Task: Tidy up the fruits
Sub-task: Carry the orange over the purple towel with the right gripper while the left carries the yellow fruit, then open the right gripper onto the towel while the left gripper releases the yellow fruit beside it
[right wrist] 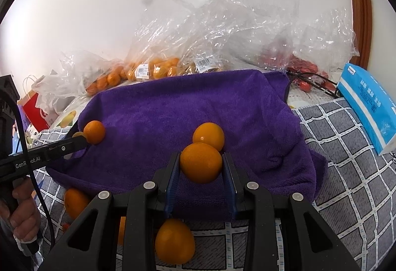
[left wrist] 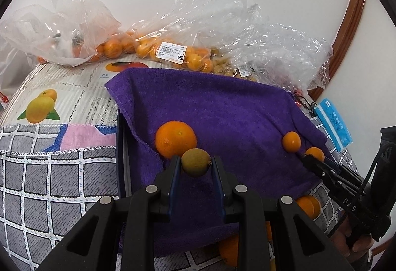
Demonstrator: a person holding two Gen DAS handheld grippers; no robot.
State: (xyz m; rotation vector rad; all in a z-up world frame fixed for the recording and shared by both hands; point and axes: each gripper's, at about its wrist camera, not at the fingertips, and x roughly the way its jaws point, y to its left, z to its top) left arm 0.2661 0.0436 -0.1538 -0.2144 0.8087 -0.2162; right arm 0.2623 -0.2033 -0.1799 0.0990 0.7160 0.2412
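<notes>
**Two grippers, each clamped on a fruit over the purple towel**

While the grey checked cloth covers the whole work surface, the largest thing lying on it is the purple towel, spread flat in the middle with its near edge rumpled. Behind the towel, against the white wall, crumpled clear plastic bags are piled up; one bag of small oranges carries a white price label. A blue tissue pack lies on the checked cloth to the right of the towel.

The left gripper has its jaws drawn in as far as they go, pressing on both sides of a small greenish-brown fruit held just above the towel. Right behind that fruit, touching it in the left wrist view, a large orange rests on the towel. The right gripper is closed narrowly on a mid-sized orange, its pads against the fruit's two sides, also above the towel. Just behind it another orange sits on the towel.

Off the towel's near edge, loose oranges lie on the checked cloth: one below the right gripper and one at the towel's near left corner. The person's hand wraps the left gripper's handle.
</notes>
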